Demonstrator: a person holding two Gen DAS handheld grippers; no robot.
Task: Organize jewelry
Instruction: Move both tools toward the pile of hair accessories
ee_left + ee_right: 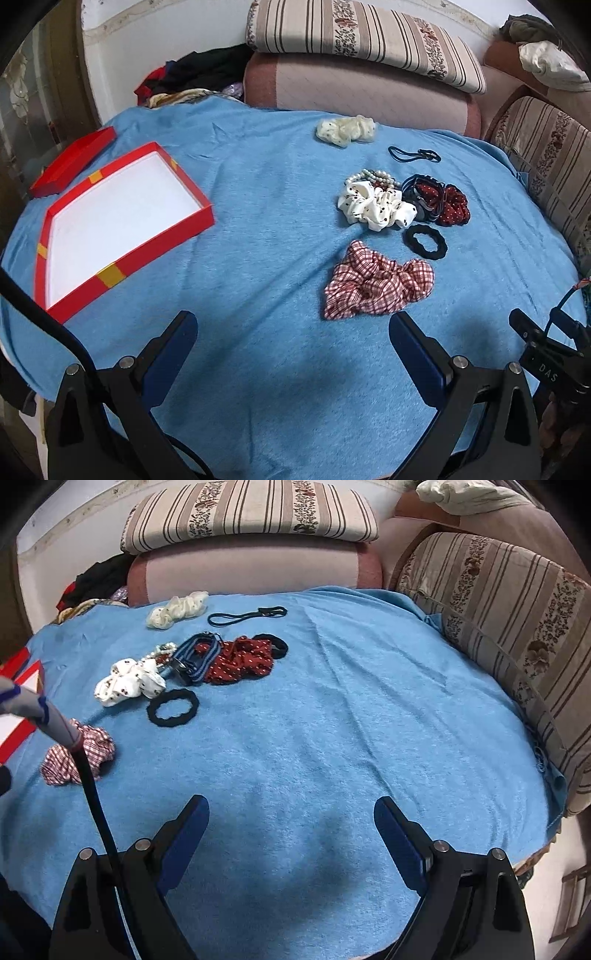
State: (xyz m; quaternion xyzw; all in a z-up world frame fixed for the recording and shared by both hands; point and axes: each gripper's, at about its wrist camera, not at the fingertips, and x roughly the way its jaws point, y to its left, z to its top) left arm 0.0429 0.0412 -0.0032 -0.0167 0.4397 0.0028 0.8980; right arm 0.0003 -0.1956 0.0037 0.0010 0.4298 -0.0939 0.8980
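Note:
An open red box point(122, 254) with a white inside lies at the left on the blue cloth point(266, 221), its red lid point(70, 162) behind it. Hair ties and beads lie to the right: a red checked scrunchie point(376, 284) point(79, 753), a black scrunchie point(426, 242) point(173, 707), a white dotted scrunchie point(375, 208) point(127, 683), a pearl bracelet point(373, 176), a dark red dotted scrunchie point(448, 203) point(240, 662), a striped band point(197, 657), thin black elastics point(413, 154) point(245, 616) and a cream scrunchie point(345, 130) point(177, 609). My left gripper point(293, 325) is open and empty, just short of the checked scrunchie. My right gripper point(291, 812) is open and empty over bare cloth.
Striped cushions point(498, 602) and a pink sofa back point(369, 88) border the far and right sides. A pile of dark clothes point(199, 74) lies at the back left. The cloth's right edge point(554, 801) drops to the floor.

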